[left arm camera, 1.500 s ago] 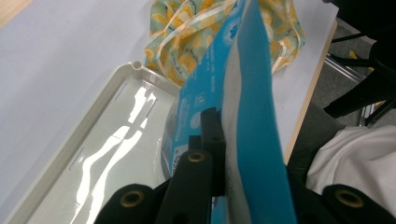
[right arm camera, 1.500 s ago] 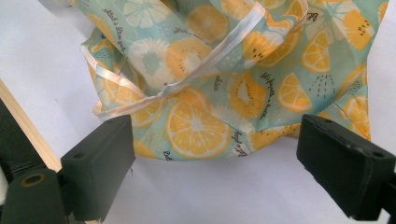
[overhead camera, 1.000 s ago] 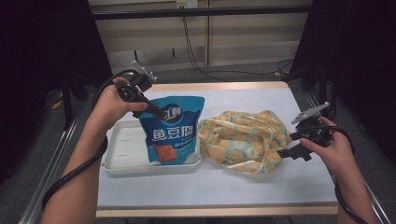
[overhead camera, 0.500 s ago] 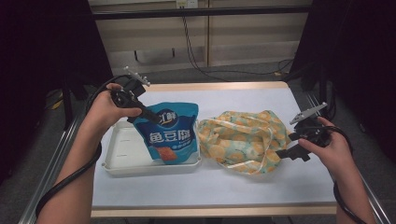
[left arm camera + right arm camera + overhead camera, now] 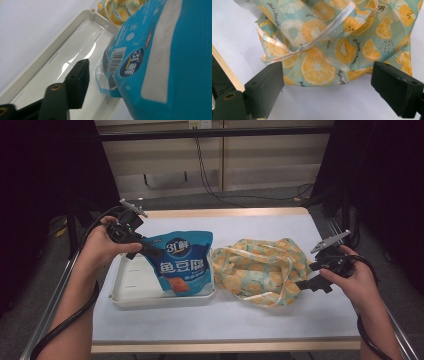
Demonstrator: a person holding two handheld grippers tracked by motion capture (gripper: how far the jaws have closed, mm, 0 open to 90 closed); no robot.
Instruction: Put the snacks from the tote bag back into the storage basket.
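A blue snack pouch point(image 5: 182, 265) lies tilted in a white tray point(image 5: 131, 282), its lower end against the tray's right rim. My left gripper point(image 5: 144, 249) is at the pouch's top left corner. In the left gripper view one fingertip point(image 5: 78, 75) stands a small gap away from the pouch point(image 5: 160, 62), which covers the other jaw, so the jaws look open. A crumpled citrus-print cloth bag point(image 5: 260, 267) lies to the right of the tray. My right gripper point(image 5: 306, 282) sits at its right edge, open, with the cloth bag point(image 5: 324, 50) just beyond its jaws point(image 5: 328, 82).
A white sheet point(image 5: 215, 320) covers the table, bordered by a wooden edge point(image 5: 225, 346). Metal rails run along both sides. Cables hang behind the table's far edge. Bare sheet lies in front of the tray and the cloth bag.
The left gripper has moved left and slightly down, and the pouch's top came down and left with it, settling lower in the tray. The right gripper has stayed put.
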